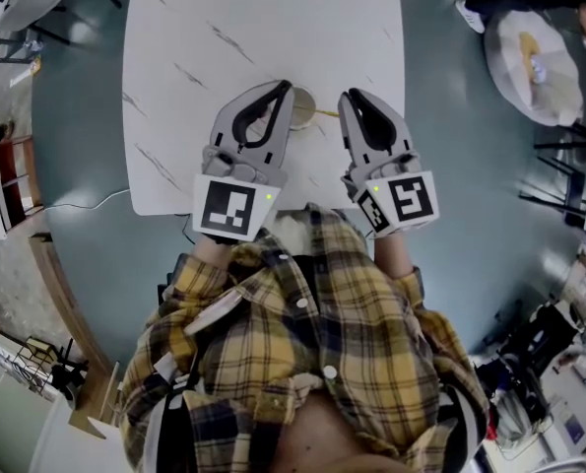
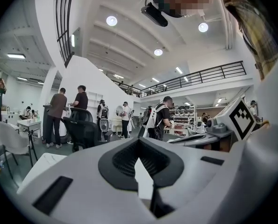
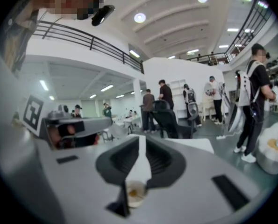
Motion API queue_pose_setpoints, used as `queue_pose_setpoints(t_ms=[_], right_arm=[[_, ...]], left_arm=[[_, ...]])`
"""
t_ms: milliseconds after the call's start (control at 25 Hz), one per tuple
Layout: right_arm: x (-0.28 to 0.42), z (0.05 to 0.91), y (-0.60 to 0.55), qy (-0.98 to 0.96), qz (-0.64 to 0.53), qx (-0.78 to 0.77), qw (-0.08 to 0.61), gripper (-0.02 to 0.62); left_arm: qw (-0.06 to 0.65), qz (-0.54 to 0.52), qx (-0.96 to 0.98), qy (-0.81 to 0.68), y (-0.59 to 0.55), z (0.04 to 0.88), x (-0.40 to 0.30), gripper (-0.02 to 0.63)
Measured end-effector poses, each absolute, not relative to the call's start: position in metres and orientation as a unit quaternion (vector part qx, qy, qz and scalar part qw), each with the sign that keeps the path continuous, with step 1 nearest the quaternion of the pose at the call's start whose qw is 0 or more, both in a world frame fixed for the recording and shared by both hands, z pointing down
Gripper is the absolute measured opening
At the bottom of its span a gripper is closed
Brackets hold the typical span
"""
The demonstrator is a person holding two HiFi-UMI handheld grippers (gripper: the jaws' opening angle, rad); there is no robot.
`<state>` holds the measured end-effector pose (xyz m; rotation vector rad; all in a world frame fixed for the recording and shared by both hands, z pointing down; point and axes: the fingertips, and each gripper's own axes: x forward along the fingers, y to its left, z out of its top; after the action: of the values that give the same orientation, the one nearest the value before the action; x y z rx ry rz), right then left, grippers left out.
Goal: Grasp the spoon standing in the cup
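Grey left gripper (image 1: 281, 89) and grey right gripper (image 1: 351, 97) were found shut, empty. Right jaws were best opened, then centred on the thin yellowish spoon (image 1: 325, 113) in the small pale cup (image 1: 303, 101) between them.

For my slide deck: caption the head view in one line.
Left gripper and right gripper, both shut, flank a cup holding a spoon on a white marble table.

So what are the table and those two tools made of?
Table: white marble or marble-look laminate, going by grey veins on a smooth top; can't tell which. Left tool and right tool: seemingly matte grey plastic, moulded shells; the black ribbed pads look like rubber.
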<state>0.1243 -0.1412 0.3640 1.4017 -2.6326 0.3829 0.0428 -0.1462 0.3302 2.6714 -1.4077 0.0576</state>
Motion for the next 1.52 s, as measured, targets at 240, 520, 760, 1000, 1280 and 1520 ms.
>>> queue_pose_setpoints(t_ms=[240,520,760,1000,1280,1520], right_arm=[[0.125,0.380,-0.143,-0.865,0.148,0.474,0.078,0.107],[0.132,0.410,-0.139,-0.852,0.171,0.484,0.104,0.149],[0.137,0.442,-0.134,-0.842,0.202,0.485,0.125,0.166],[0.142,0.466,-0.132,-0.831,0.227,0.490,0.133,0.179],[0.145,0.487,-0.132,-0.820,0.249,0.496,0.137,0.179],[0.147,0.508,-0.124,-0.812,0.276,0.495,0.139,0.179]], left_arm=[[0.068,0.026,0.886,-0.458,-0.150,0.338,0.039,0.014],[0.083,0.032,0.890,-0.447,-0.150,0.357,0.042,0.014],[0.091,0.040,0.893,-0.439,-0.151,0.372,0.045,0.014],[0.109,0.048,0.893,-0.434,-0.148,0.390,0.048,0.014],[0.117,0.056,0.894,-0.428,-0.149,0.405,0.049,0.014],[0.123,0.062,0.897,-0.421,-0.146,0.415,0.052,0.014]])
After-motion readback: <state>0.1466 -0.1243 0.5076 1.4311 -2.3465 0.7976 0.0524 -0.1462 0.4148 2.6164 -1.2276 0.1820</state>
